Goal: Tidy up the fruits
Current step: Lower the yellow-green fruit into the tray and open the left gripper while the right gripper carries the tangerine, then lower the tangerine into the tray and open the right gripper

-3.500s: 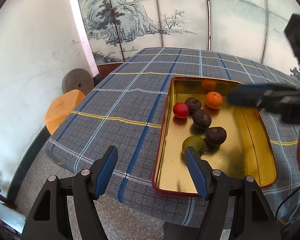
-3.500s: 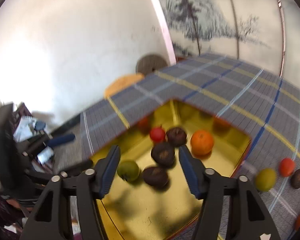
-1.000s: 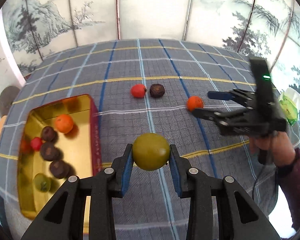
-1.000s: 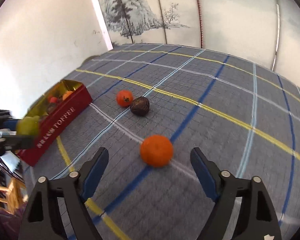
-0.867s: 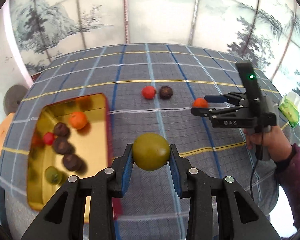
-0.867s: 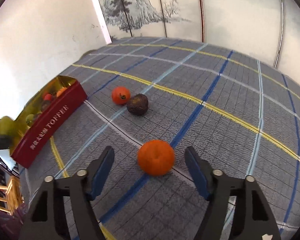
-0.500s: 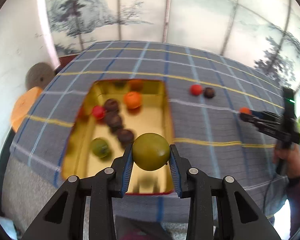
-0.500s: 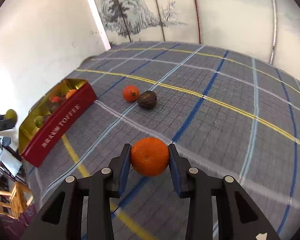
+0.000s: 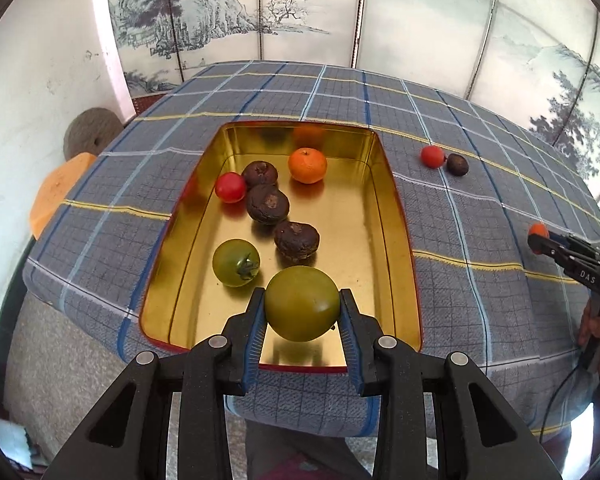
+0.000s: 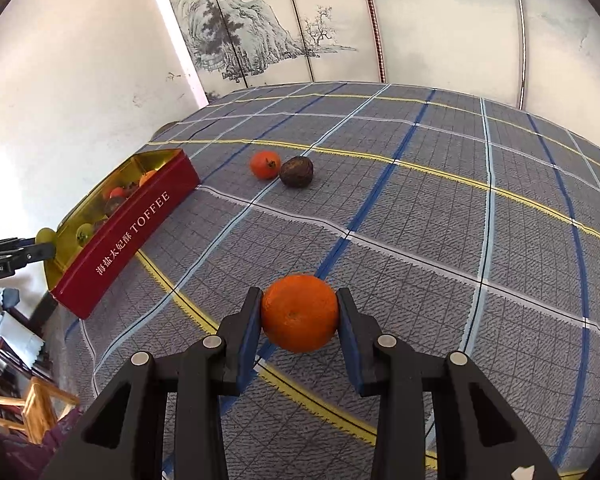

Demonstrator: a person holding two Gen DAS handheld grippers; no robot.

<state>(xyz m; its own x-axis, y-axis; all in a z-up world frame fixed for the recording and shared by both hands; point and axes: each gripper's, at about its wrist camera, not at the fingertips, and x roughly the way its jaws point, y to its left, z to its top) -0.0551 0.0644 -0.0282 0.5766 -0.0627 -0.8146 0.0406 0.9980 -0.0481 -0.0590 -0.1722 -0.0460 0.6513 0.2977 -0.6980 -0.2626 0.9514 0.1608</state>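
Looking down the left hand-held gripper (image 9: 302,312), we see it clenched on a green tomato (image 9: 302,303), both pads pressing its sides, held over the near end of the gold-lined tin (image 9: 396,216). Inside the tin lie a second green tomato (image 9: 236,263), three dark brown fruits (image 9: 268,204), a small red fruit (image 9: 230,187) and an orange (image 9: 307,165). The tin sits on the checked cloth of the tabletop (image 9: 460,208), near its left edge. Out on the cloth, well apart from the tin, a red fruit (image 9: 432,156) and a dark fruit (image 9: 458,164) sit just beside each other.

We note the right hand-held gripper (image 10: 299,314) grasping another orange (image 10: 299,313), pads against both sides, just above the cloth. From that view the tin's red side (image 10: 128,236) reads "TOFFEE".
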